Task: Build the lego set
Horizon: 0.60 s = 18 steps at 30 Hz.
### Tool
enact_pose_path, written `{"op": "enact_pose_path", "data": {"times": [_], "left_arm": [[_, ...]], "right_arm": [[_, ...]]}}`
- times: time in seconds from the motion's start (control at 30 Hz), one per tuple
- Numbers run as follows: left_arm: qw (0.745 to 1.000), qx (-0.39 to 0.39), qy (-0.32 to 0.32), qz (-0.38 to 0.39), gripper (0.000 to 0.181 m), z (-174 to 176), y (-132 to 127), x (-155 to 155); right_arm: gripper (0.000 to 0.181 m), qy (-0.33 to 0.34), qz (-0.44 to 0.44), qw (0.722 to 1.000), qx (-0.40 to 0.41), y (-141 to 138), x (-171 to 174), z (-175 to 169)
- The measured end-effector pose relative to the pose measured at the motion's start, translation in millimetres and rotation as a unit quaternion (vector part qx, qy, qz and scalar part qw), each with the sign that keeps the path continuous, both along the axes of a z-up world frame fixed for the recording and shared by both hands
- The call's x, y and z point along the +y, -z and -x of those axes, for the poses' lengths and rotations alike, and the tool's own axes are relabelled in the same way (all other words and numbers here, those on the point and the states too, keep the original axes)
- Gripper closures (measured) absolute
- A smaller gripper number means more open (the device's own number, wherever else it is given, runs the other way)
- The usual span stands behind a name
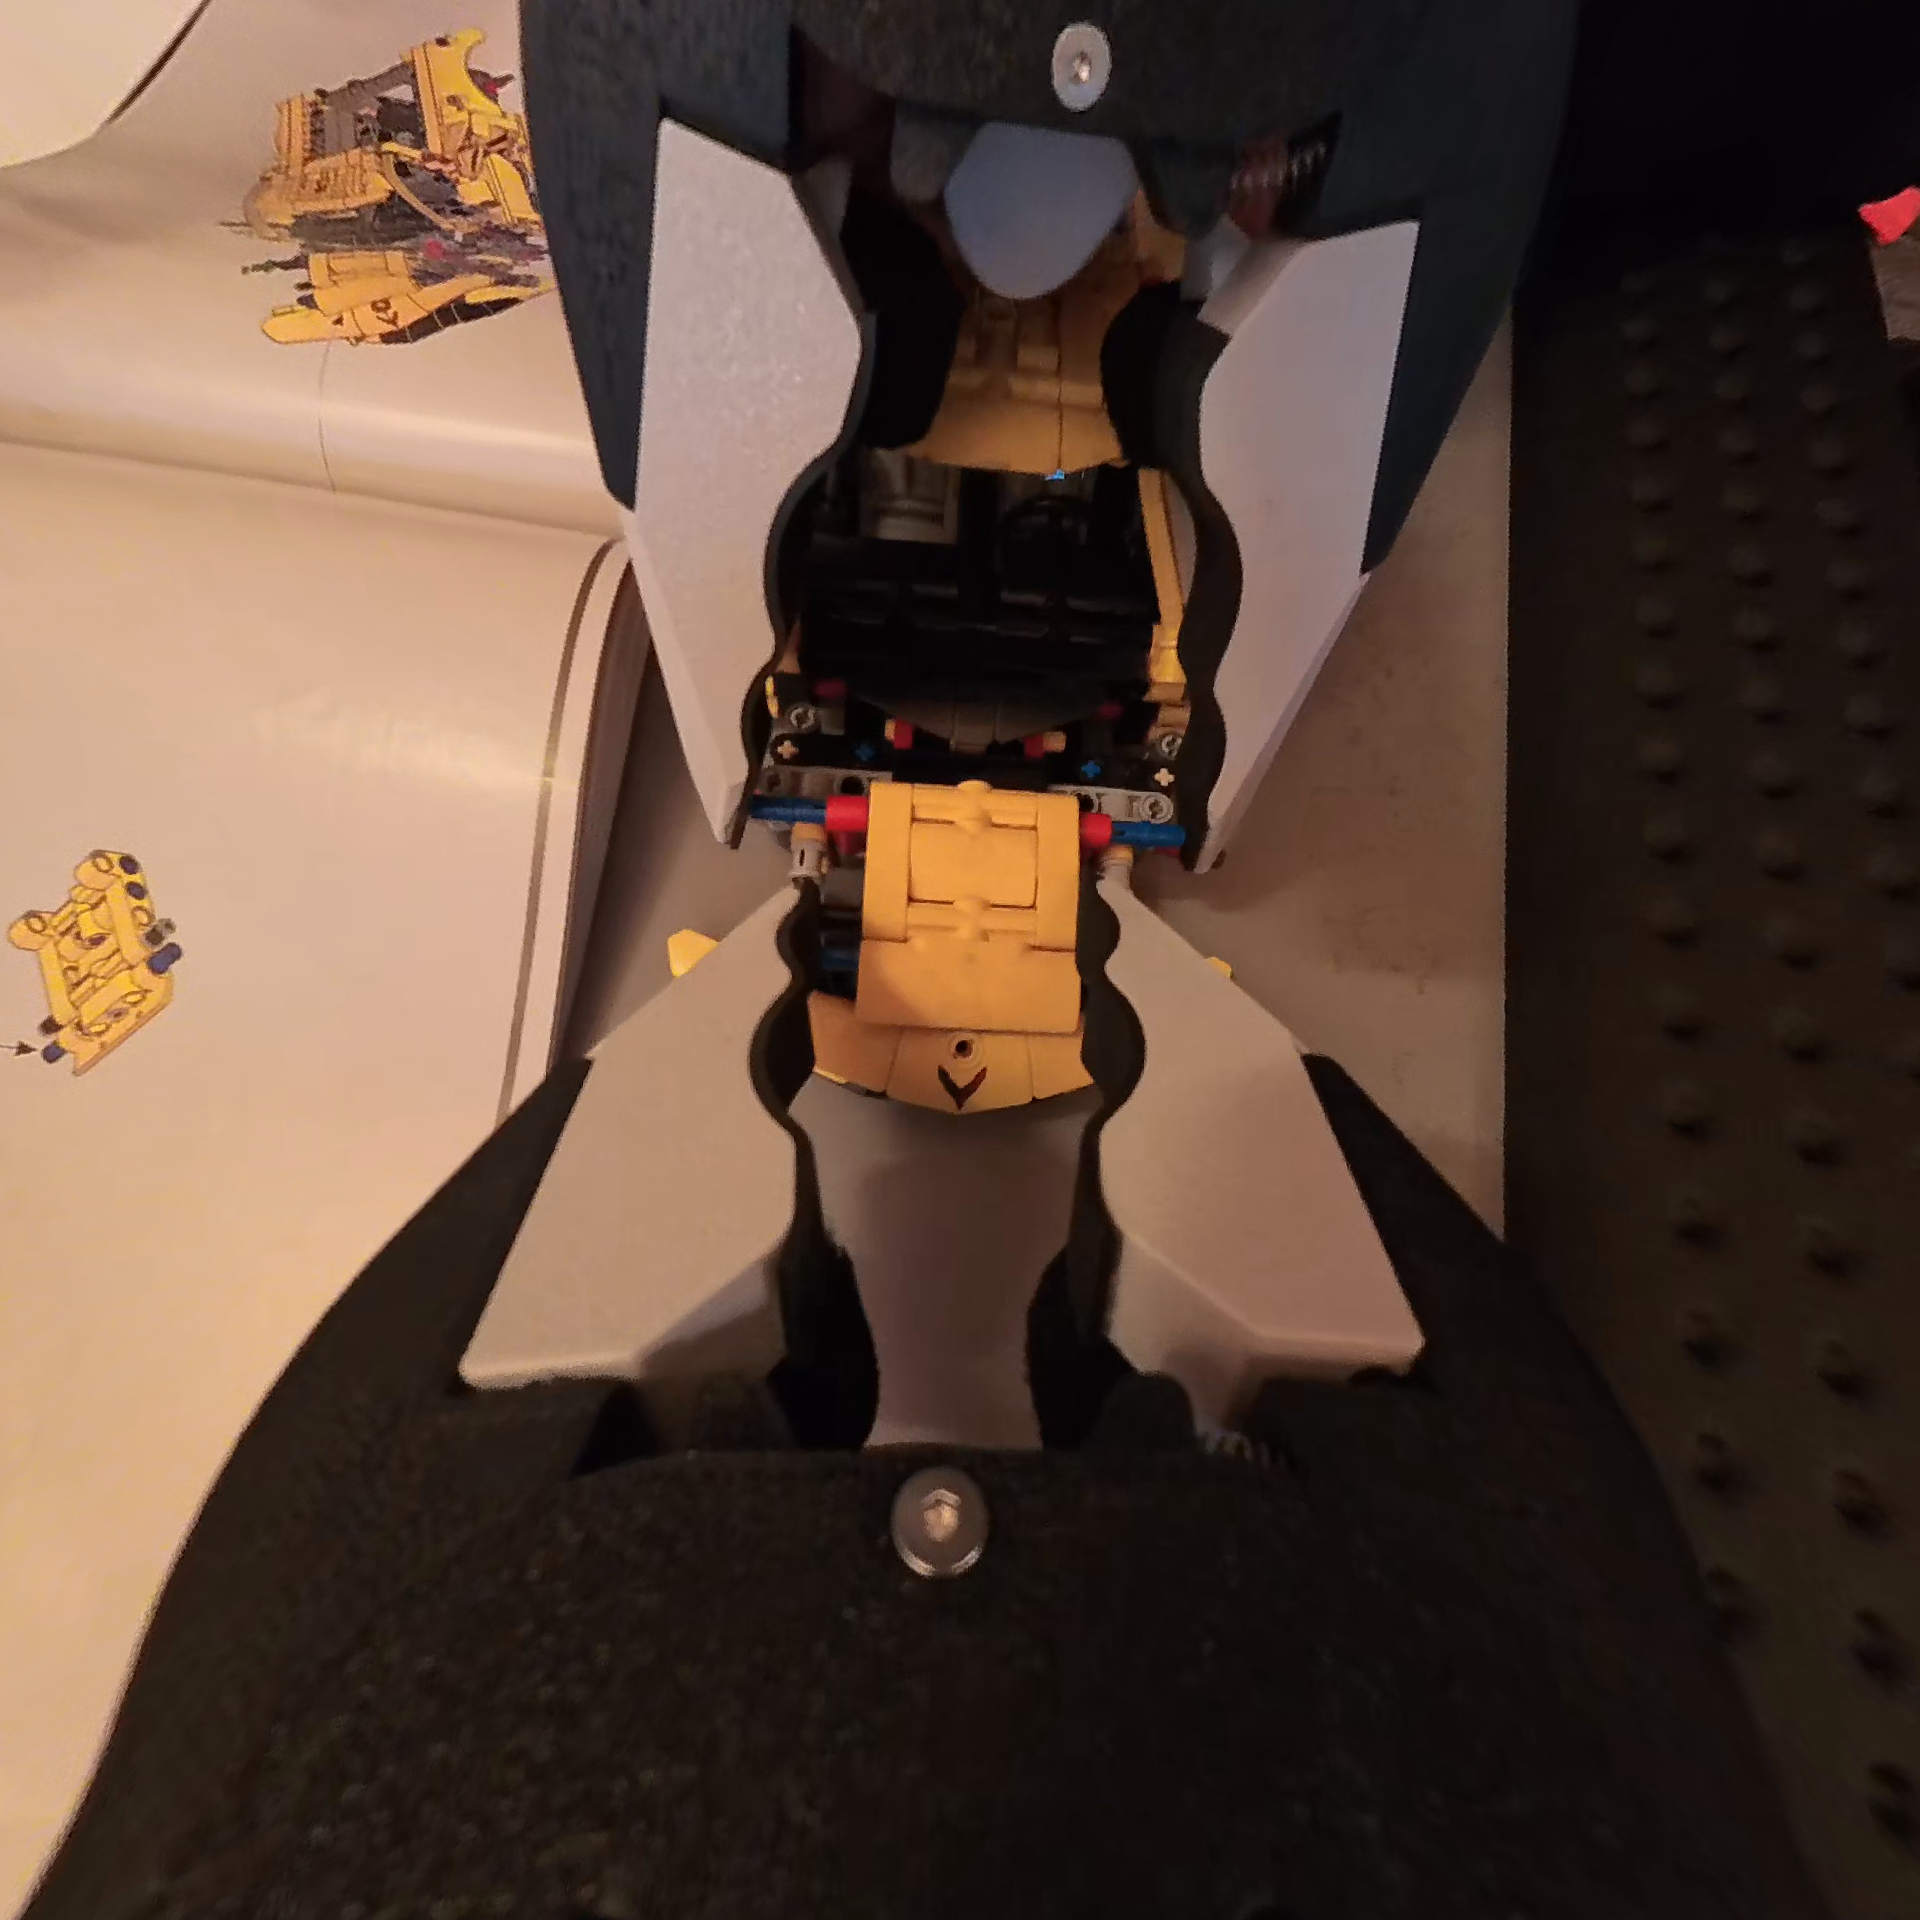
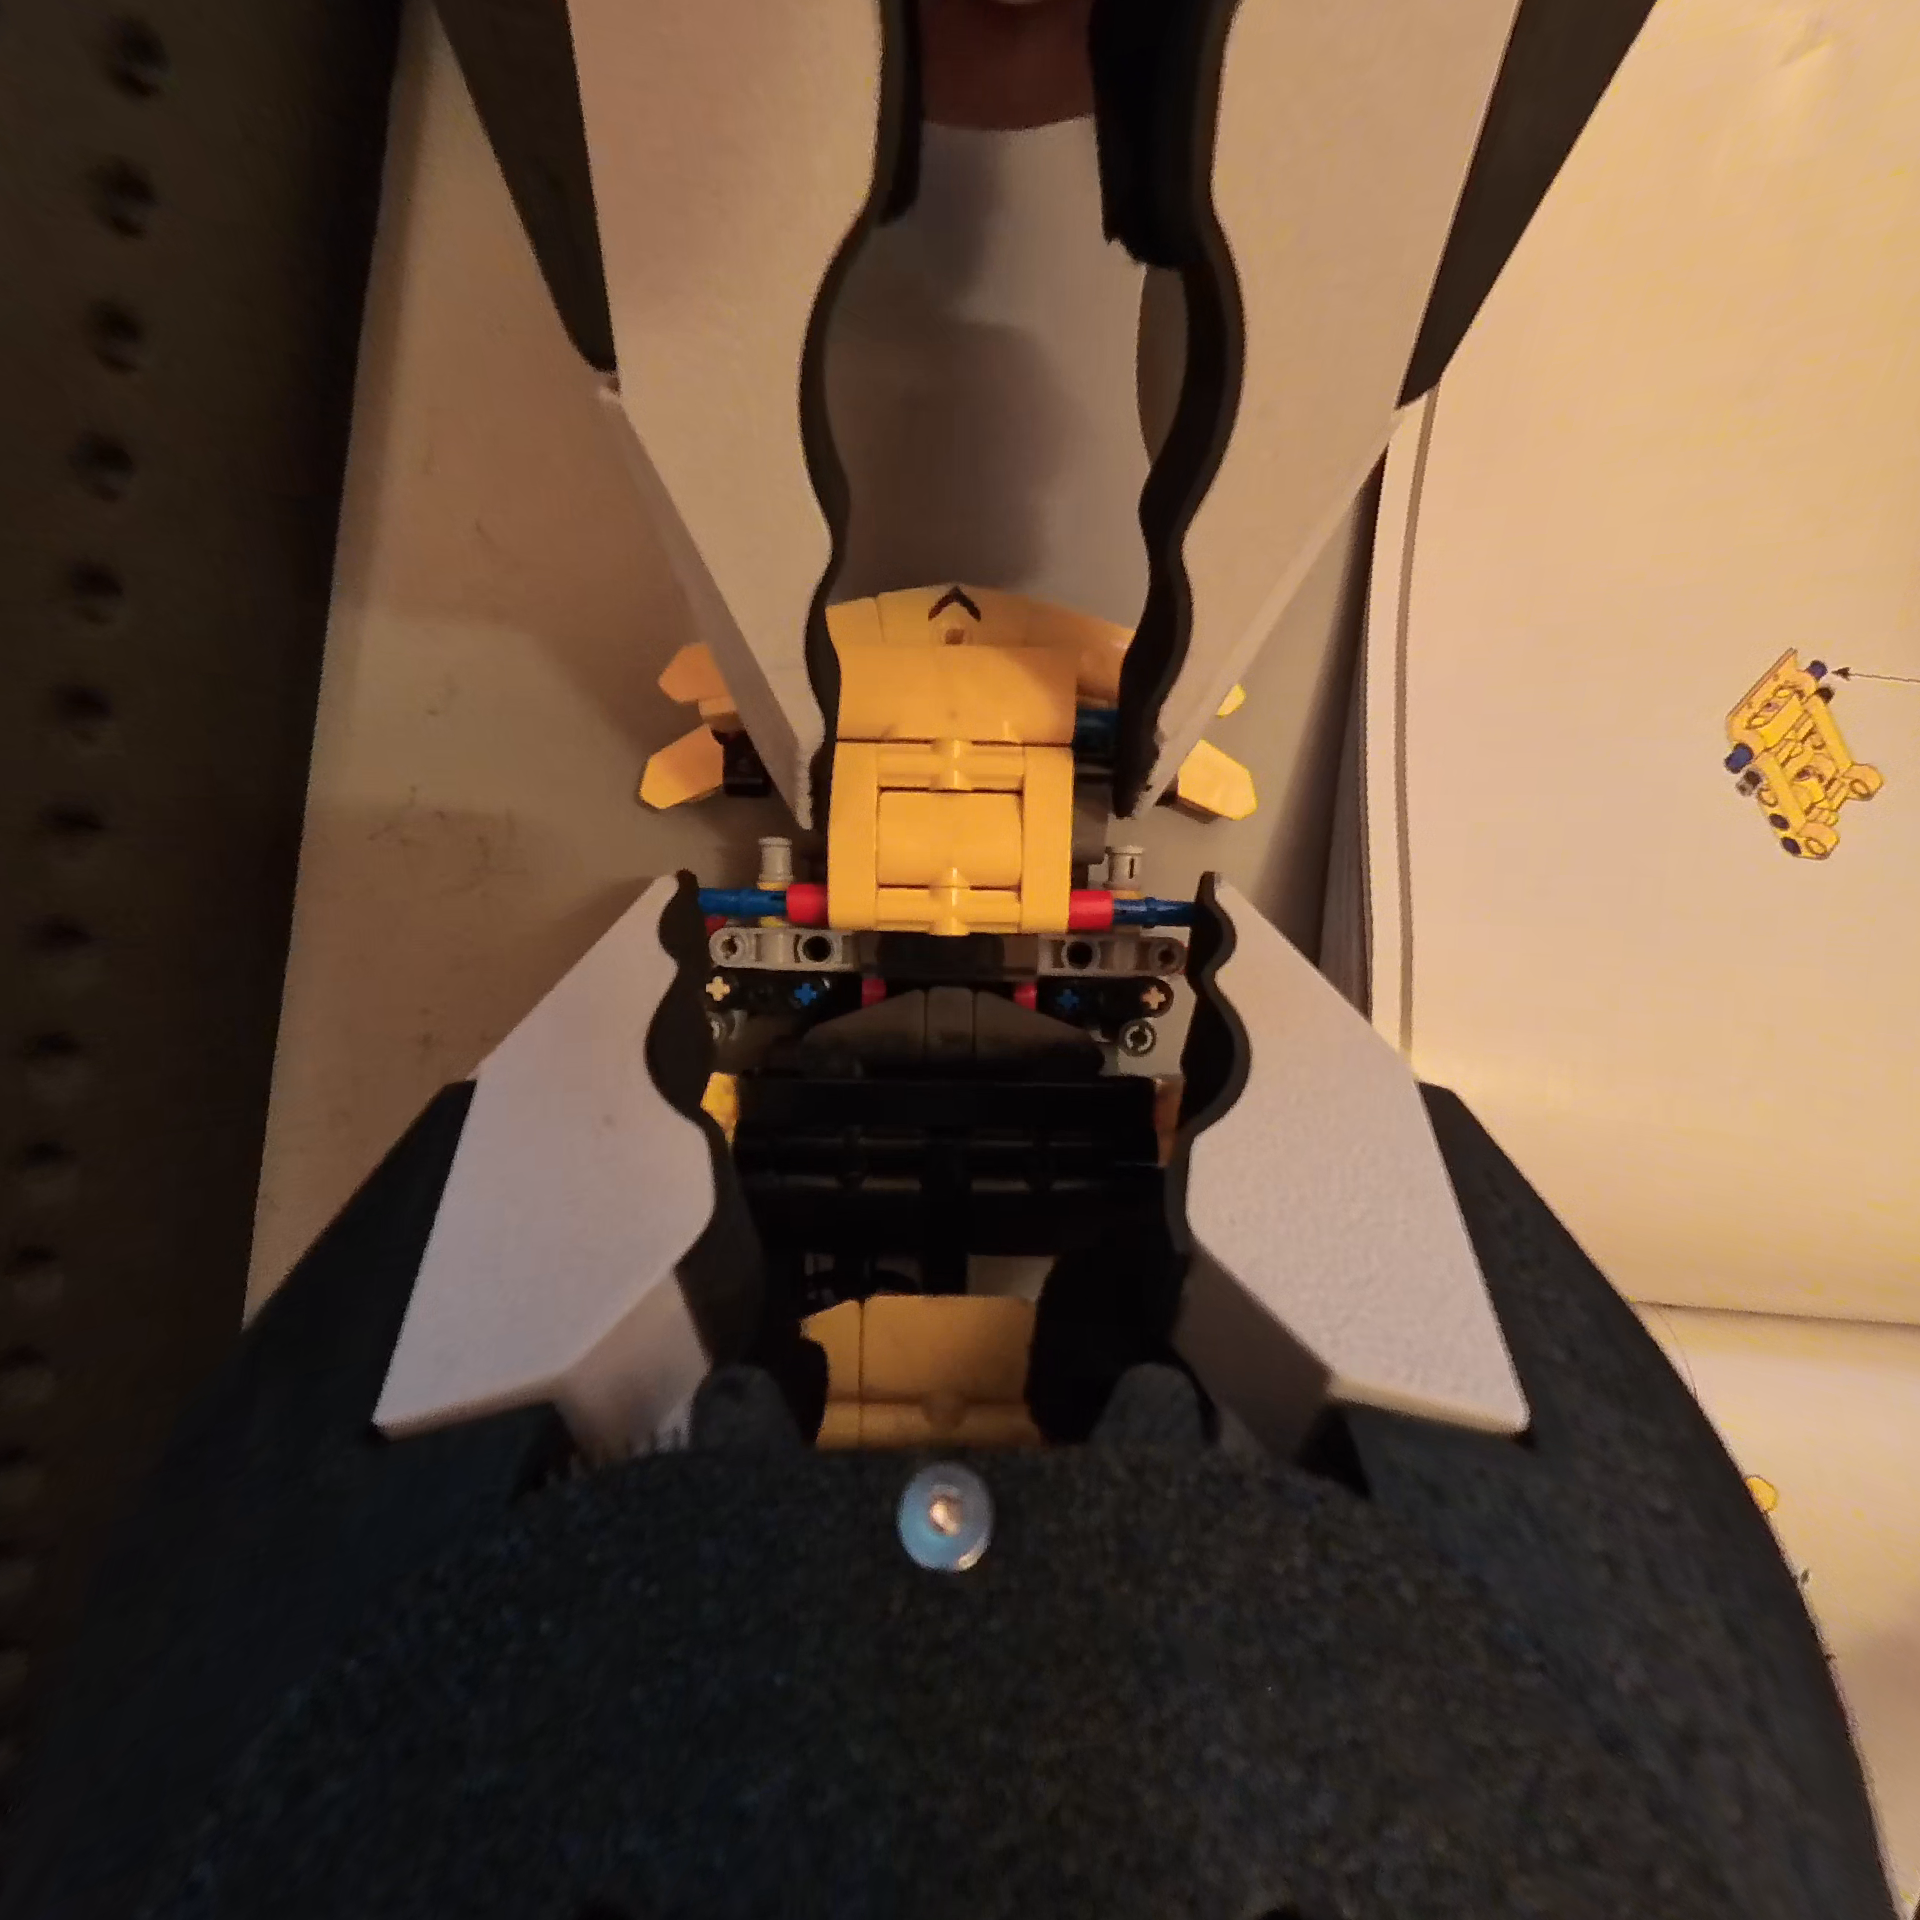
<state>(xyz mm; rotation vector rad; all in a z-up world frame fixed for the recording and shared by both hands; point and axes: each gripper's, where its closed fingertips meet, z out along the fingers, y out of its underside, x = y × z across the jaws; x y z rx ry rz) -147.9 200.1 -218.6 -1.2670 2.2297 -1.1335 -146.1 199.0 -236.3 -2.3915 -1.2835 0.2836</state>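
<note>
A partly built yellow and black lego car (image 1: pixel 971 914) is held between my two grippers, which face each other. It has a yellow hood with a black chevron mark, a blue axle with red bushes, grey beams and a black middle section. My left gripper (image 1: pixel 956 935) comes from the bottom of the left wrist view and is shut on the yellow hood end. My right gripper (image 1: pixel 966 831) comes from the top and is shut on the wider black and grey middle. In the right wrist view the car (image 2: pixel 951 831) lies between my right gripper (image 2: pixel 945 904) below and my left gripper (image 2: pixel 971 805) above.
An open instruction booklet (image 1: pixel 260 727) with pictures of yellow assemblies lies beside the car; it also shows in the right wrist view (image 2: pixel 1662 935). A dark studded baseplate (image 1: pixel 1714 935) lies on the other side (image 2: pixel 104 727). A small red piece (image 1: pixel 1891 218) sits at its far edge. Only a small space, under 4 cm, lies between the two pairs of fingers.
</note>
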Motion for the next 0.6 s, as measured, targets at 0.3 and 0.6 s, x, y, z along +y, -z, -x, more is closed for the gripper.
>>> {"op": "enact_pose_path", "data": {"times": [0.3, 0.6], "left_arm": [[1.0, 0.003, 0.0, 0.005, 0.132, 0.7, 1.0, 0.0], [1.0, 0.002, 0.0, -0.005, 0.132, 1.1, 0.9, -0.3]], "right_arm": [[0.09, -0.001, -0.001, 1.0, 0.003, -0.3, 0.0, 0.3], [0.09, -0.005, -0.002, 1.0, 0.006, -0.2, -0.3, 0.6]]}}
